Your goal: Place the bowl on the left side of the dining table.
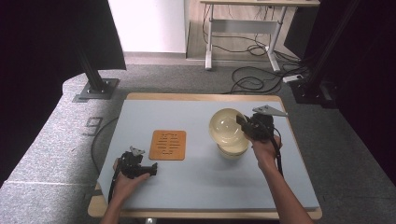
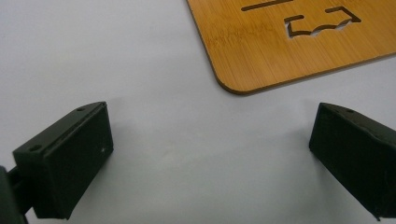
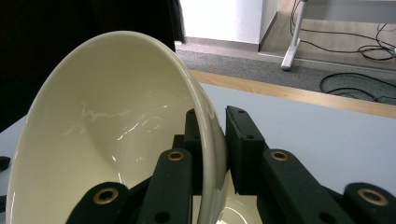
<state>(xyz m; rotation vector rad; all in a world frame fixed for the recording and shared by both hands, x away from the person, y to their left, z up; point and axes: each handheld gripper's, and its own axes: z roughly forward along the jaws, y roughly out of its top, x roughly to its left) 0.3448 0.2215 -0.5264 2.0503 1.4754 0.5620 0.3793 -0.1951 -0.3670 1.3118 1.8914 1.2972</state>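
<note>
The right claw (image 3: 212, 154) grips a tilted cream bowl (image 1: 227, 124) by its rim above a second bowl (image 1: 232, 151); unstacking seems underway. The left claw (image 2: 210, 154) rests wide, empty, near the wooden trivet (image 1: 168, 144).

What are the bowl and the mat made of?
Bowl: likely glazed ceramic, cream, glossy; reflections streak its inside. It could be melamine.
Mat: bamboo or wood, orange-brown, matte; fine straight grain and cut-out slots show.
</note>
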